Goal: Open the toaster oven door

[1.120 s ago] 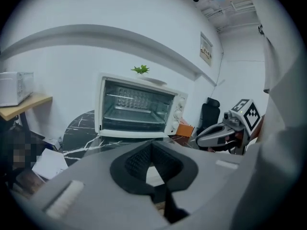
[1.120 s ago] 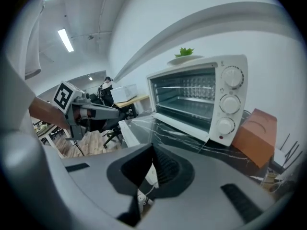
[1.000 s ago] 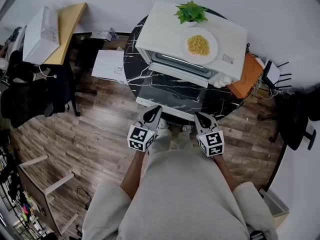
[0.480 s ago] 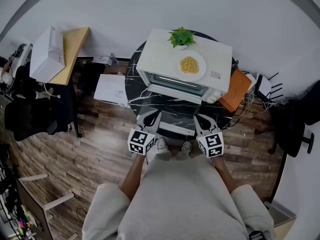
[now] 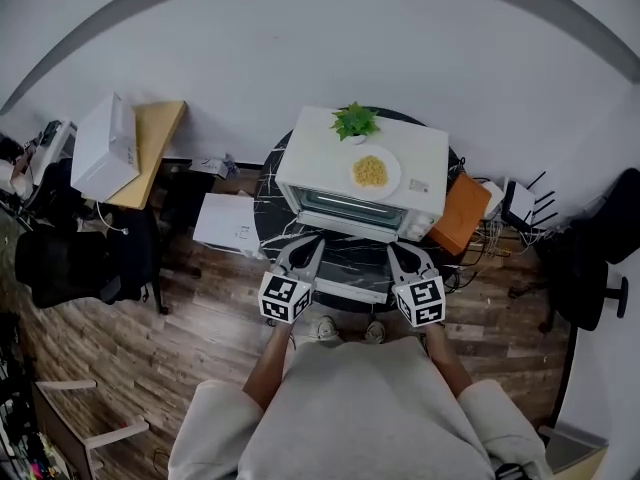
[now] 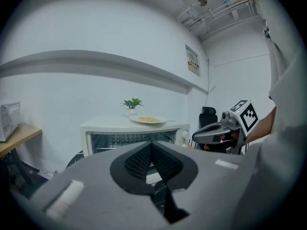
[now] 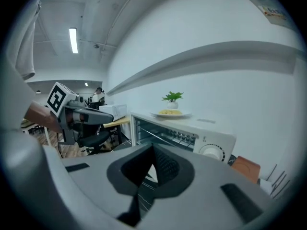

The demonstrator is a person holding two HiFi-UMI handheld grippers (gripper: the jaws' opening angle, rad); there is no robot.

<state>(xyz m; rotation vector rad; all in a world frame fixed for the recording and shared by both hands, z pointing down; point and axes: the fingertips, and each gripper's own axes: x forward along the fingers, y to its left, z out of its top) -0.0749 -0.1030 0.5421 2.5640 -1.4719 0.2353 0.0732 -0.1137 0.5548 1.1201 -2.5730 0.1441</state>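
Lifted away from the toaster oven (image 5: 315,163) at twelve o'clock, my left gripper (image 5: 311,246) and right gripper (image 5: 396,253) are closed, empty; only their views show its rack (image 7: 159,136).

Toaster oven (image 5: 315,163): white, boxy, upright on the round black marble table (image 5: 272,193), back toward the wall. Door (image 5: 350,268): open, swung down on its bottom hinge, lying about level over the tabletop in front of the cavity. Its pane is dark glass and its outer edge is white. Cavity exposed, with a wire rack (image 7: 158,137) inside. Round knob (image 7: 211,151) at the right end of the front.
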